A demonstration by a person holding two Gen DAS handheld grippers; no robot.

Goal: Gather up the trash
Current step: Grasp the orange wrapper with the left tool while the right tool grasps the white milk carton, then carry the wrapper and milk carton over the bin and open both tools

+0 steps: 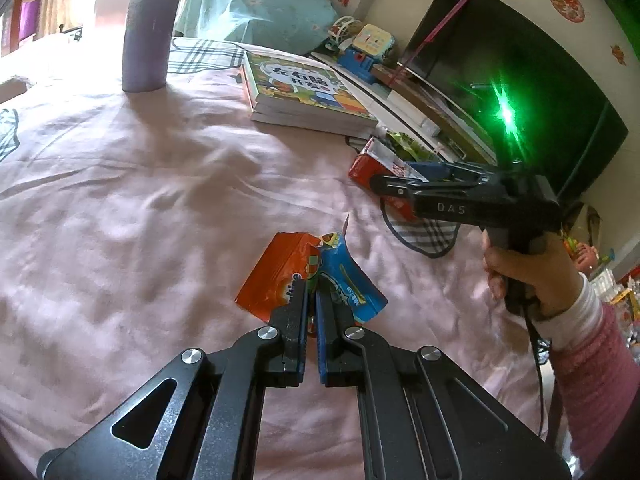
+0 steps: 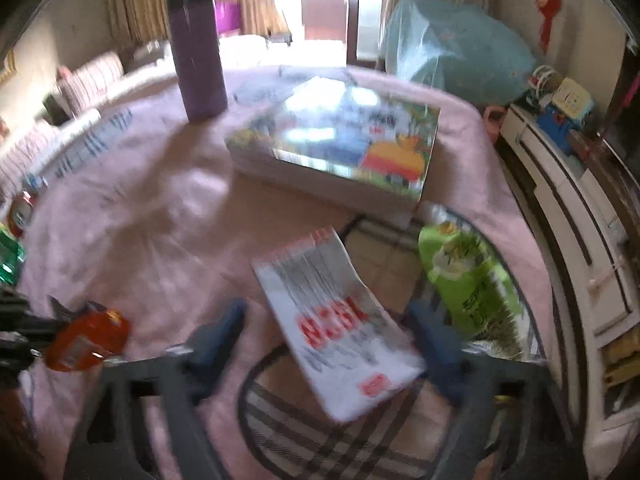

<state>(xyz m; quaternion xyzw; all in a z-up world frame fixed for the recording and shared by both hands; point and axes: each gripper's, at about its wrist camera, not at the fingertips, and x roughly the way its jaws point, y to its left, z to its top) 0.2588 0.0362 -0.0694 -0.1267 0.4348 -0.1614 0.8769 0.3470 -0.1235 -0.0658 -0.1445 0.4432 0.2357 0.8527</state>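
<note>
Pink bedsheet (image 1: 140,200), purple bottle (image 1: 148,28), books (image 1: 304,92), dark television (image 1: 512,80)

My left gripper (image 1: 311,292) is black metal with blue-lined fingers (image 1: 325,320), four round silver screws across its angled links, and triangular cut-outs in the side plates. My right gripper (image 1: 394,184) is black too, lettered "DAS" in pale capitals on its body, with a thin black cable hanging from the grip. My right hand (image 1: 524,276) comes out of a fuzzy pink sleeve (image 1: 592,364) over a white cuff.
</note>
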